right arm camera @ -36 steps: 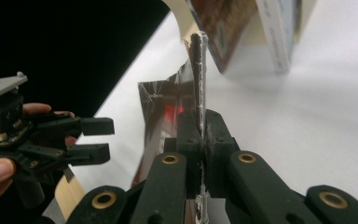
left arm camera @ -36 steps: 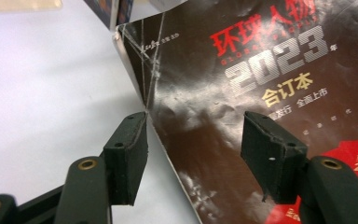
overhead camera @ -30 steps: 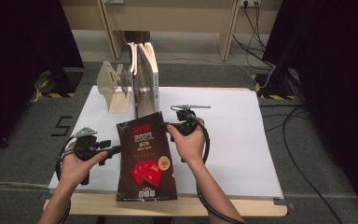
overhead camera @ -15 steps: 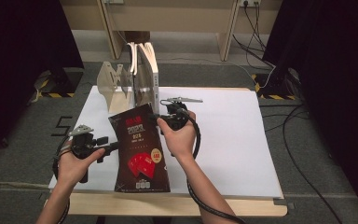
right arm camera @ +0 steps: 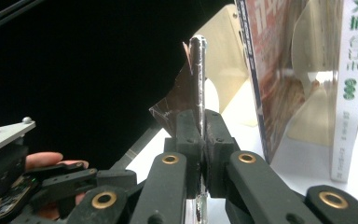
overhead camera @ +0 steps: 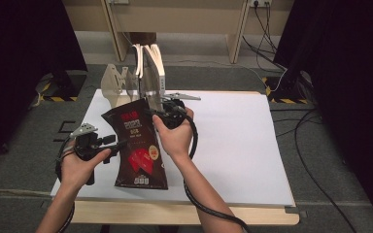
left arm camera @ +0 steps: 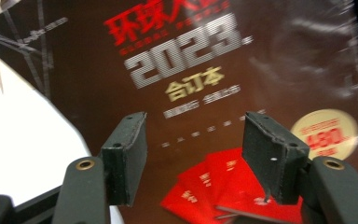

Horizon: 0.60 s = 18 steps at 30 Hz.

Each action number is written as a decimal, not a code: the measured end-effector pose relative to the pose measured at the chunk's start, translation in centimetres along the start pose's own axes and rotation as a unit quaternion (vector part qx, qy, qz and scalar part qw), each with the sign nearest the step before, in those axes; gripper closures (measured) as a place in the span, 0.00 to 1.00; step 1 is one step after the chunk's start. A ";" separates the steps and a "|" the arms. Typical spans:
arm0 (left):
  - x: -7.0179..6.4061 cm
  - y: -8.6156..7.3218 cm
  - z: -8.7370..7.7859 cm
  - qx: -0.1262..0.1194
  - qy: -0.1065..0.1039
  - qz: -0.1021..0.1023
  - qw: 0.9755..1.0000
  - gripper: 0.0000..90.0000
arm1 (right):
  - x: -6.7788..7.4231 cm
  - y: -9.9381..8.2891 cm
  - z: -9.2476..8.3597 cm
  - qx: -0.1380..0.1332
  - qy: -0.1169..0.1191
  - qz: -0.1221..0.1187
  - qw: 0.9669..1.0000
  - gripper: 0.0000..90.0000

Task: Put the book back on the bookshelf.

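A dark brown magazine (overhead camera: 136, 145) with red cards on its cover is tilted up off the white table sheet (overhead camera: 233, 141). My right gripper (overhead camera: 154, 114) is shut on its upper right edge; in the right gripper view the thin edge of the magazine (right arm camera: 198, 79) stands between the closed jaws of my right gripper (right arm camera: 200, 126). My left gripper (overhead camera: 119, 144) is at the magazine's left side, open. In the left gripper view the cover of the magazine (left arm camera: 191, 84) lies beyond the spread jaws of my left gripper (left arm camera: 193, 135), and the pads do not press on it.
A wooden rack (overhead camera: 116, 82) with upright books (overhead camera: 148, 73) stands at the table's far left edge, just behind the magazine. In the right gripper view a brown book (right arm camera: 279, 70) and a white-spined book (right arm camera: 354, 84) stand close on the right. The sheet's right half is bare.
The right hand has moved left and up, raising the magazine from flat on the table to a tilt near the rack. The left gripper has risen a little beside it.
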State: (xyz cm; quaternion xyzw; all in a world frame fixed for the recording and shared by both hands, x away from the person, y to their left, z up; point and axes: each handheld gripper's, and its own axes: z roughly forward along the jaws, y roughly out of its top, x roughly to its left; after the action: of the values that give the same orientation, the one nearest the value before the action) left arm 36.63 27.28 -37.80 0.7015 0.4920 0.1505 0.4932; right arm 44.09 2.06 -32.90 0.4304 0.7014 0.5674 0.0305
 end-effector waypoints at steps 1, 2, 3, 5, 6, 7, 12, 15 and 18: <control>-0.2 0.2 -0.1 -0.004 -0.003 0.000 1.000 0.44 | 0.1 0.1 0.1 -0.003 -0.001 0.000 1.000 0.97; -0.4 0.4 -0.1 -0.010 -0.005 -0.001 1.000 0.44 | 0.1 0.1 0.3 -0.006 -0.001 -0.002 1.000 0.97; -0.6 0.6 -0.2 -0.015 -0.007 0.000 1.000 0.44 | 0.2 0.2 0.4 -0.008 -0.002 -0.001 1.000 0.97; -1.0 1.0 -0.2 -0.025 -0.004 0.002 1.000 0.43 | 0.3 0.3 0.6 -0.014 -0.004 -0.003 1.000 0.97; -1.3 1.2 -0.2 -0.031 0.001 0.003 1.000 0.42 | 0.4 0.3 0.7 -0.017 -0.006 -0.006 1.000 0.97; -1.5 1.4 -0.2 -0.036 0.007 0.009 0.999 0.41 | 0.4 0.3 0.9 -0.018 -0.006 -0.007 1.000 0.97; -2.4 2.2 0.3 -0.041 0.011 0.022 0.999 0.38 | 0.6 0.3 1.4 -0.029 -0.008 -0.016 0.999 0.97; -2.9 2.4 0.7 -0.040 0.011 0.026 0.999 0.37 | 0.7 0.4 1.6 -0.035 -0.009 -0.018 0.999 0.97; -3.4 2.5 1.3 -0.037 -0.001 0.024 0.999 0.37 | 0.8 0.5 1.8 -0.040 -0.011 -0.020 0.999 0.97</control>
State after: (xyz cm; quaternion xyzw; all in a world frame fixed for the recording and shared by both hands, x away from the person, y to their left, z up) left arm 37.28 23.64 -35.32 0.6946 0.4689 0.1799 0.5150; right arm 44.85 3.96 -32.77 0.4210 0.6861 0.5895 0.0664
